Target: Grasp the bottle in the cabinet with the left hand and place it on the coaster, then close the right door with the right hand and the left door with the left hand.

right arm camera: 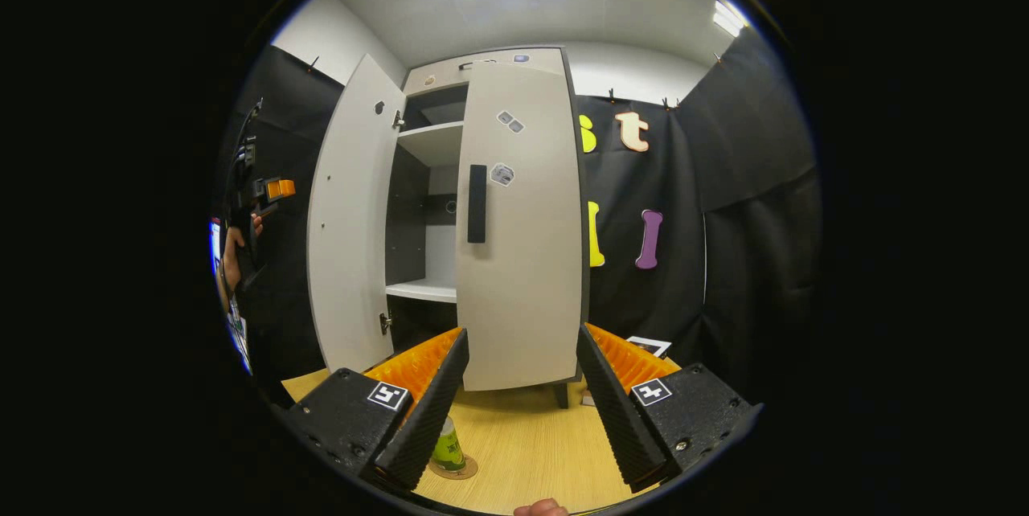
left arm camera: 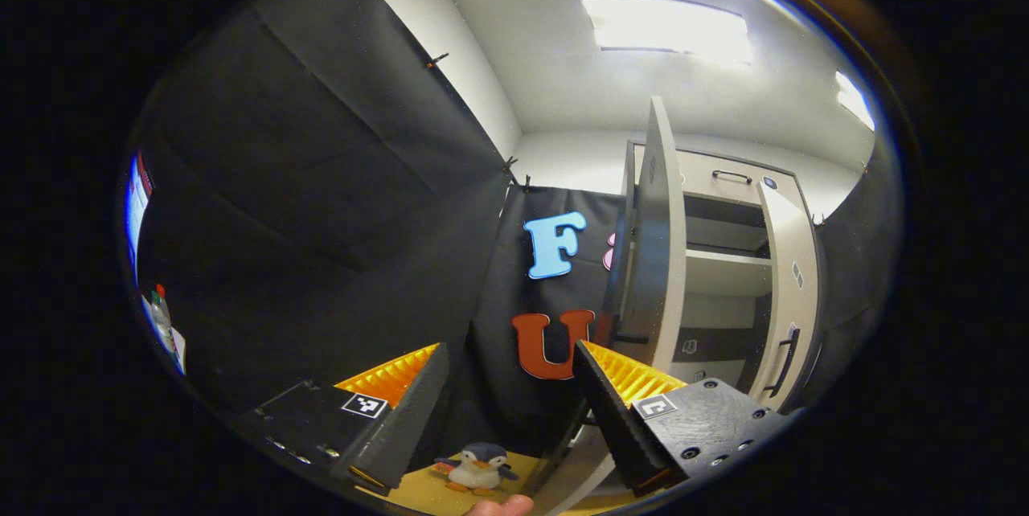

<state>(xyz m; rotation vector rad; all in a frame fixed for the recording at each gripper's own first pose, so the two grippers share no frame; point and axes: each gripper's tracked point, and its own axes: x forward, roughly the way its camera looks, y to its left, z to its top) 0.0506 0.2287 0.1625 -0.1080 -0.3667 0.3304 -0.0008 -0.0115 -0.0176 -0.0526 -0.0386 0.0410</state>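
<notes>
The bottle [right arm camera: 448,444] is sitting on the coaster [right arm camera: 465,469] at seven o'clock beside the right gripper [right arm camera: 521,399] — spread wide, holding nothing. The left gripper [left arm camera: 510,411] is gaping empty too, the cabinet [left arm camera: 723,275] at two o'clock.

green-labelled bottle [right arm camera: 447,445] upright on round coaster [right arm camera: 455,468] on the wooden tabletop [right arm camera: 522,444]; pale cabinet [right arm camera: 482,66] behind, left door [right arm camera: 350,219] swung wide, right door [right arm camera: 522,227] partly open.

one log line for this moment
bottle: on coaster | right door: nearly shut | left door: open | left gripper: open | right gripper: open
</notes>
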